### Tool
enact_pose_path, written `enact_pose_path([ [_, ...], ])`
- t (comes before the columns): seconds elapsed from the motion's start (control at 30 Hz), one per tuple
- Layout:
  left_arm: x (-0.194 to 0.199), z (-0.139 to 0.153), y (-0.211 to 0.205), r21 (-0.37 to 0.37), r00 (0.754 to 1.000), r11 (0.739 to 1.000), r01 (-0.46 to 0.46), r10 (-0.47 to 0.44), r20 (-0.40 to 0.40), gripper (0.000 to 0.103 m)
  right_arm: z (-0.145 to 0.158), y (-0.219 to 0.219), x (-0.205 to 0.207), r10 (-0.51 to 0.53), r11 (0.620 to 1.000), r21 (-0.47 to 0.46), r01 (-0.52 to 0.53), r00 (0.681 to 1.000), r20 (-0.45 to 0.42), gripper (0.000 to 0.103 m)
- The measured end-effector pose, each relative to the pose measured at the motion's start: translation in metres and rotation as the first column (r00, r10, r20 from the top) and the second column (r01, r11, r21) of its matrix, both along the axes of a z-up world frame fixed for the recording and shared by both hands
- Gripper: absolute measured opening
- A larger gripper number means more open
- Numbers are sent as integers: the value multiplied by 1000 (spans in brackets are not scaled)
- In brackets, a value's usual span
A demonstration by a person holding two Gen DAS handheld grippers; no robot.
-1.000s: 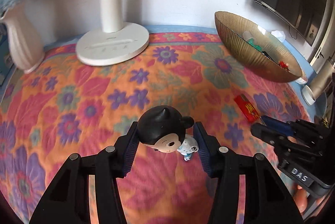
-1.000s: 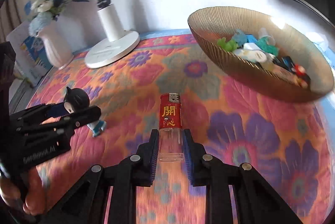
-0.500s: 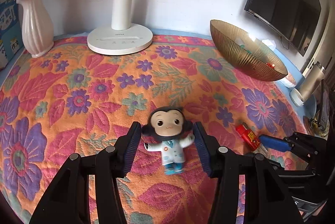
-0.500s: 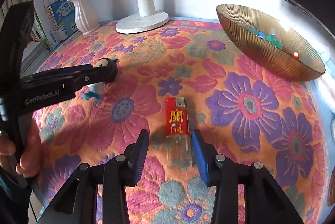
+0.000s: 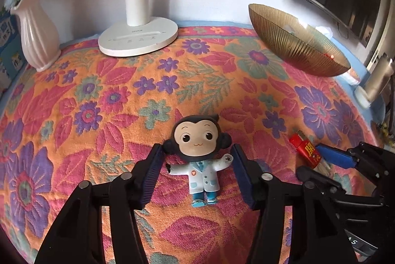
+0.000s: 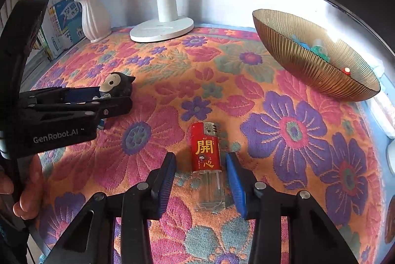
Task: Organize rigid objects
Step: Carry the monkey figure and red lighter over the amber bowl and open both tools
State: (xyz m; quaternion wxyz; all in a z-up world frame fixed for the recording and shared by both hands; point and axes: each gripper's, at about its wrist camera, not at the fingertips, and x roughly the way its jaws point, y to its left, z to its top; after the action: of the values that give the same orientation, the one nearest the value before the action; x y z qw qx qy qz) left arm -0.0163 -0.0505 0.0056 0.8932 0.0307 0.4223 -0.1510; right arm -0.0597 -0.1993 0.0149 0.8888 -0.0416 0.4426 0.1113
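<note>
One monkey figurine (image 5: pixel 198 155) in a white coat lies on its back on the flowered cloth (image 5: pixel 103 96) covering the bench, head toward the gold bowl's side of the far wall. The left tool (image 5: pixel 197 162) straddles it, jaws spread, pads (image 5: pixel 153 172) clear of both outstretched arms; no contact visible. From the right wrist view the same figurine (image 6: pixel 116 87) shows between the left tool's (image 6: pixel 118 98) fingers, well to the left of the lighter.

One lighter (image 6: pixel 207 160), red sleeve over a clear tank, lies flat on the cloth (image 6: pixel 284 130), metal head pointing away toward the bowl. Sleeve carries gold characters "開心". The right tool (image 6: pixel 201 172) stands open around the lighter's lower half, a gap on each side of it.

One ribbed gold bowl (image 6: pixel 308 64) sits beyond and right of the lighter, holding several small items, count not resolvable; one red piece near the rim.

Left hand (image 6: pixel 27 185) grips the left tool's handle, fingers curled; housing reads "GenRobot.AI".

Beyond the bowl's left: one white lamp base (image 5: pixel 138 38), one pink vase (image 5: pixel 38 39) with blue-white flowers, books (image 6: pixel 61 24) beside it.
</note>
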Motion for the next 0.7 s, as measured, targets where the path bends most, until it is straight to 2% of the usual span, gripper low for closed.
enact_pose_path([
  [0.03, -1, 0, -2, 15, 1000, 1000, 4, -4, 7, 50, 0, 1, -1, 14, 1000, -4, -14, 1000, 5, 25],
  [0.07, -2, 0, -5, 29, 1000, 1000, 11, -11, 14, 49, 0, 4, -3, 31, 999, -14, -31, 999, 11, 23],
  [0.23, -4, 1, -8, 56, 999, 998, 17, -19, 28, 49, 1, 14, -9, 69, 996, -51, -67, 997, 35, 22],
  [0.37, -4, 2, -9, 68, 999, 998, 0, -3, 39, 49, 4, 7, -9, 57, 998, -2, -57, 998, 37, 22],
  [0.47, -6, 8, -11, 72, 999, 997, -18, 15, 51, 49, 12, -1, -15, 52, 997, 60, -56, 996, 72, 22],
  [0.57, -8, 26, -12, -18, 998, 1000, -5, 6, 57, 49, 25, -19, -18, 35, 988, 148, -47, 996, 78, 22],
  [0.7, -4, 66, -31, -49, 992, 998, 26, -19, 123, 49, 67, -53, -23, -18, 977, 214, -18, 986, 167, 22],
])
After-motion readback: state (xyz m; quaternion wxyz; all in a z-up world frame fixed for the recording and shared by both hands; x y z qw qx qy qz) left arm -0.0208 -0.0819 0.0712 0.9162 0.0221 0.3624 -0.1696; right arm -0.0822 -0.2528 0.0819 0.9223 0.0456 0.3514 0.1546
